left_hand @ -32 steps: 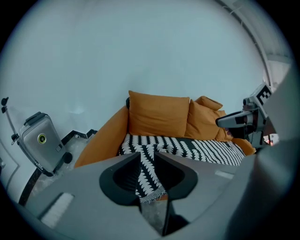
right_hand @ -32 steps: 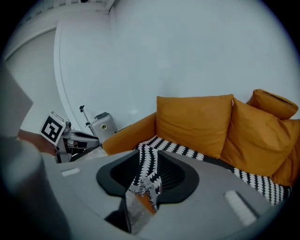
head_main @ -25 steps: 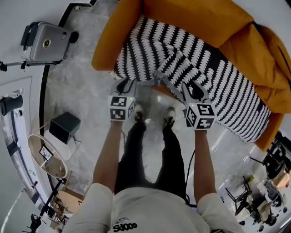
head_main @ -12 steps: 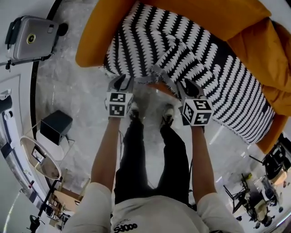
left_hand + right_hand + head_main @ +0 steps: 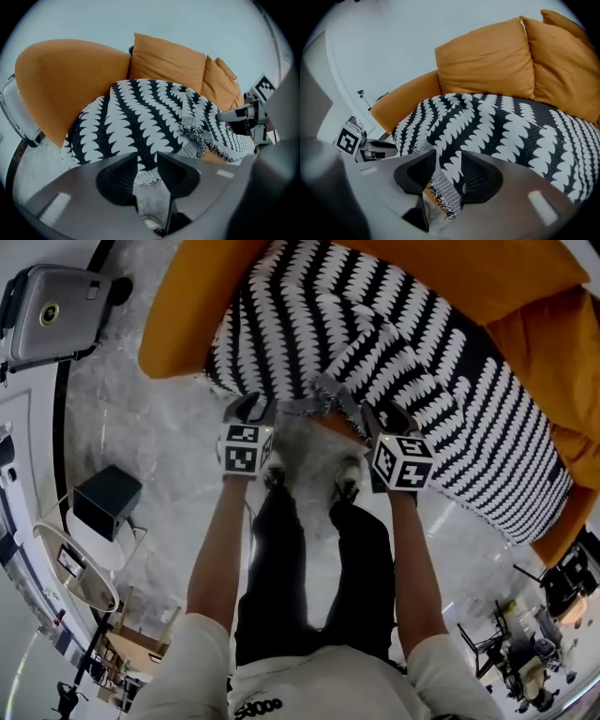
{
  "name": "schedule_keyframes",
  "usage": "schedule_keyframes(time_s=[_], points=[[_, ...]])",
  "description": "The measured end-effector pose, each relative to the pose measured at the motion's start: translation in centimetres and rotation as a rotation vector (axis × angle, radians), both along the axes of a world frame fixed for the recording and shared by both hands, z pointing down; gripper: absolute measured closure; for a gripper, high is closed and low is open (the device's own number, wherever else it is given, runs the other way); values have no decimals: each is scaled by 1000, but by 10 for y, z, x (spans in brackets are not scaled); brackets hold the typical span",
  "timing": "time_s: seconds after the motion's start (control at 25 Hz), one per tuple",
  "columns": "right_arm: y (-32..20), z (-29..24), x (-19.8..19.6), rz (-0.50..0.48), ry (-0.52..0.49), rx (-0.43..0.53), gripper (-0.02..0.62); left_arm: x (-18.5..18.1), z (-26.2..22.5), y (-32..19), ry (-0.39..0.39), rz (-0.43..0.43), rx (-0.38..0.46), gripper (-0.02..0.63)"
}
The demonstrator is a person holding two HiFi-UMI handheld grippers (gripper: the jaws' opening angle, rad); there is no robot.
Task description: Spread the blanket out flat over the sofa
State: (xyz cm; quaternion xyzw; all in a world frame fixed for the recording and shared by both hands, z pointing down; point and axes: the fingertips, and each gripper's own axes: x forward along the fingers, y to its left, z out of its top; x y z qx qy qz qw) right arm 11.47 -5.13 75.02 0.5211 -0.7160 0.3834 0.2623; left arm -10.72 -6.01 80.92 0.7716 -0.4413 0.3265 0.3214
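A black-and-white patterned blanket (image 5: 375, 343) lies spread over the seat of the orange sofa (image 5: 187, 315), and its fringed front hem hangs over the seat's front edge. My left gripper (image 5: 253, 411) is at the hem's left part and my right gripper (image 5: 389, 418) at its right part. In the left gripper view the jaws (image 5: 146, 168) have just been opening, with the hem (image 5: 147, 176) loose between them and a gap showing. In the right gripper view the jaws (image 5: 449, 176) have also been opening. A strip of hem (image 5: 445, 187) hangs between them against one pad only.
Orange back cushions (image 5: 487, 61) stand behind the blanket. The person's legs and shoes (image 5: 309, 512) are right in front of the sofa. On the floor to the left are a grey case (image 5: 47, 310), a black box (image 5: 106, 501) and a round stand (image 5: 80, 568). Tripods (image 5: 525, 662) clutter the lower right.
Both grippers have sunk with the blanket's front hem down to the sofa's front edge, and the blanket now lies lower and flatter on the seat.
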Motion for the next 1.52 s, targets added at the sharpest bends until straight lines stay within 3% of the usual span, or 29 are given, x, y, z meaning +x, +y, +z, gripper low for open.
schedule_keyframes(time_s=[0.48,0.68,0.92,1.24,1.4,1.48,1.52], points=[[-2,55,-11,-35,34,-115,428,3,25,-13,-10,-24,15,483],[-6,58,-1,-65,142,-134,554,3,23,-15,-33,-30,8,516],[-7,49,0,-62,125,-144,577,2,14,-19,-36,-46,2,584],[19,29,-9,-47,102,-184,580,-5,-4,-7,-38,-84,-28,588],[6,1,6,-23,110,-190,580,1,-29,-35,-44,-79,-13,588],[-4,-2,12,-26,97,-242,580,0,-39,-53,-69,-82,-50,588],[11,-6,2,-22,67,-311,580,-14,-48,-45,-112,-68,-108,588]])
